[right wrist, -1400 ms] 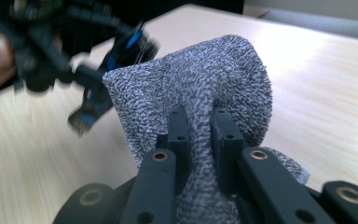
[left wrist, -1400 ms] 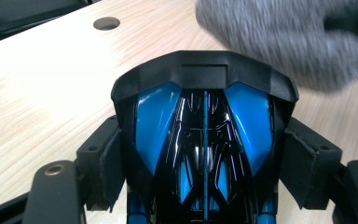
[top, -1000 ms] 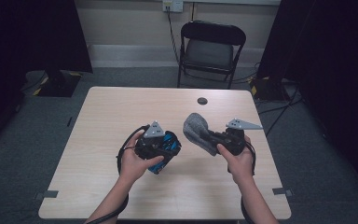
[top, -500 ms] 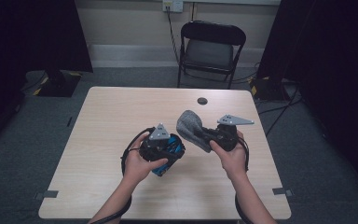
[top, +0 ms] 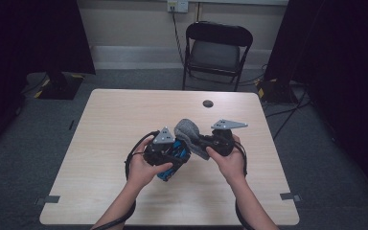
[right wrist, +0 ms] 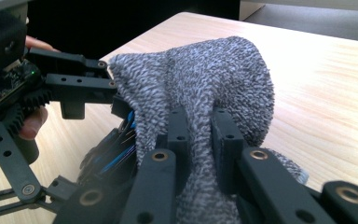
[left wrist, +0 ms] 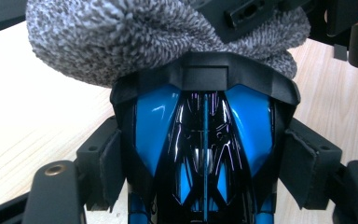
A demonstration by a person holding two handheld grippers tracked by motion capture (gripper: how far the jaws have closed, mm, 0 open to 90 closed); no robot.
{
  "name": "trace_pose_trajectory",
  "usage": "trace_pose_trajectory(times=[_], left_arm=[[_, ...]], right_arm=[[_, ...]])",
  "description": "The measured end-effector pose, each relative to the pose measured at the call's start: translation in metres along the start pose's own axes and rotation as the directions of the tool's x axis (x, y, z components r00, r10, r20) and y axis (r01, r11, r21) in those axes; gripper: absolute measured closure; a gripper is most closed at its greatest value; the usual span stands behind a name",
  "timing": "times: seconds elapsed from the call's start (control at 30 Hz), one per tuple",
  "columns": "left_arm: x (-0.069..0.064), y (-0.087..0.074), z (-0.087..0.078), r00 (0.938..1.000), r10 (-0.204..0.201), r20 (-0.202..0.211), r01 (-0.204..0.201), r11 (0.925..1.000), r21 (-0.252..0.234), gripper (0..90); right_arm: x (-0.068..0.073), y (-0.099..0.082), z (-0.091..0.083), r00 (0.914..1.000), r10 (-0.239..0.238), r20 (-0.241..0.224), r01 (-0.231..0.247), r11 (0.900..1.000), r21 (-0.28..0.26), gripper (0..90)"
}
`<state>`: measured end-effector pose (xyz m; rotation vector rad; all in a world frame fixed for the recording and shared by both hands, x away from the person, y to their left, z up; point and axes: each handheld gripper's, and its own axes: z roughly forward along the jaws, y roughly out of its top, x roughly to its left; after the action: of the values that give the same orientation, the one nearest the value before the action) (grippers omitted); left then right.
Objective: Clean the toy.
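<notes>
A glossy blue and black object (left wrist: 205,140) is clamped between the pads (left wrist: 109,163) of my left gripper (top: 177,152), held above the table (top: 124,120). My right gripper (right wrist: 200,130) is shut on a fuzzy grey knit cloth (right wrist: 205,74), pinching a fold of it. The cloth (top: 189,134) hangs between the two hands and drapes against the far end of the blue object (top: 175,160). In the left gripper view the cloth (left wrist: 121,37) lies across the object's front edge. In the right gripper view the left gripper (right wrist: 74,88) sits just left of the cloth.
A small black round disc (top: 207,103) lies near the table's far edge. A black folding chair (top: 218,48) stands behind the table. Dark curtains hang at both sides, and cables run over the floor at the right.
My right gripper has carried the grey cloth leftwards until it meets the blue object. The left gripper has stayed where it was.
</notes>
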<state>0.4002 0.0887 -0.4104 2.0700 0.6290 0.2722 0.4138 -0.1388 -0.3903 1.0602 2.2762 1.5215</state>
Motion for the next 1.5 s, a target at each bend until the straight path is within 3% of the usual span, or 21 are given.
trace_pose_trajectory(times=[0.53, 1.13, 1.5], left_arm=[[0.001, -0.001, -0.001, 0.9999, 0.003, -0.012, -0.003, 1.0000, 0.003, 25.5], [0.020, -0.006, -0.012, 0.9965, -0.042, -0.073, 0.041, 0.9991, -0.007, 25.5], [0.027, -0.004, -0.015, 0.9936, -0.042, -0.105, 0.040, 0.9990, -0.018, 25.5]], right_arm=[[-0.002, -0.006, 0.000, 0.9996, 0.008, -0.028, -0.007, 0.9997, 0.025, 80.5], [0.004, -0.020, -0.011, 0.9968, -0.009, -0.079, 0.012, 0.9994, 0.033, 80.4], [0.007, -0.030, -0.016, 0.9935, -0.033, -0.109, 0.039, 0.9977, 0.055, 80.4]])
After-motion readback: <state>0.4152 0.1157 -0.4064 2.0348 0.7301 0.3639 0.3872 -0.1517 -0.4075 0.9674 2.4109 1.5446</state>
